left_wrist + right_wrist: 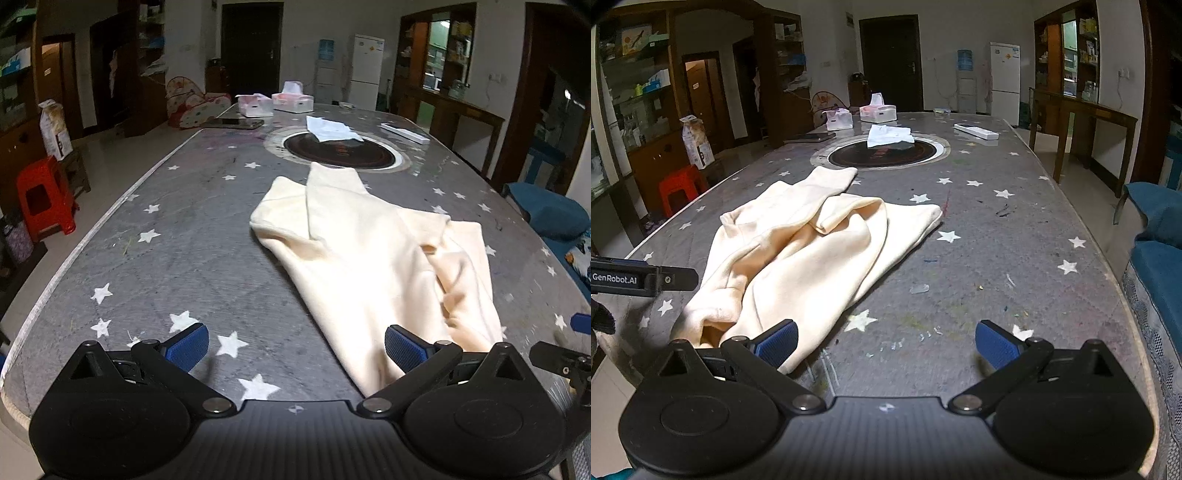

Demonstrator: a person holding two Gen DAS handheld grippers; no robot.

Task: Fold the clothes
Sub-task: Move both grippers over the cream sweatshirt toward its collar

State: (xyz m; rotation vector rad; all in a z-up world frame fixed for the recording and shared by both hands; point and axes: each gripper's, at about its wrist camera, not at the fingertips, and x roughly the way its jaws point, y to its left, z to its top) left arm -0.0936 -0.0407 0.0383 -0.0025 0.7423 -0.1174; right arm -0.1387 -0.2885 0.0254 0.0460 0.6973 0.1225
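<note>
On the star-patterned desk (184, 240), a cream garment (369, 266) lies half-folded and rumpled, left tool (295, 347) and right tool (886, 345) both spread wide, empty.

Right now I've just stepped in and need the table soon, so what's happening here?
A person holds a claw in each hand over a cream garment lying rumpled on the star-patterned table. The left claw and right claw are both open and hold nothing. Folding looks unfinished.

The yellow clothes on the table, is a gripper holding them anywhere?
No. The cream garment lies loose; left gripper and right gripper are open, empty.
</note>
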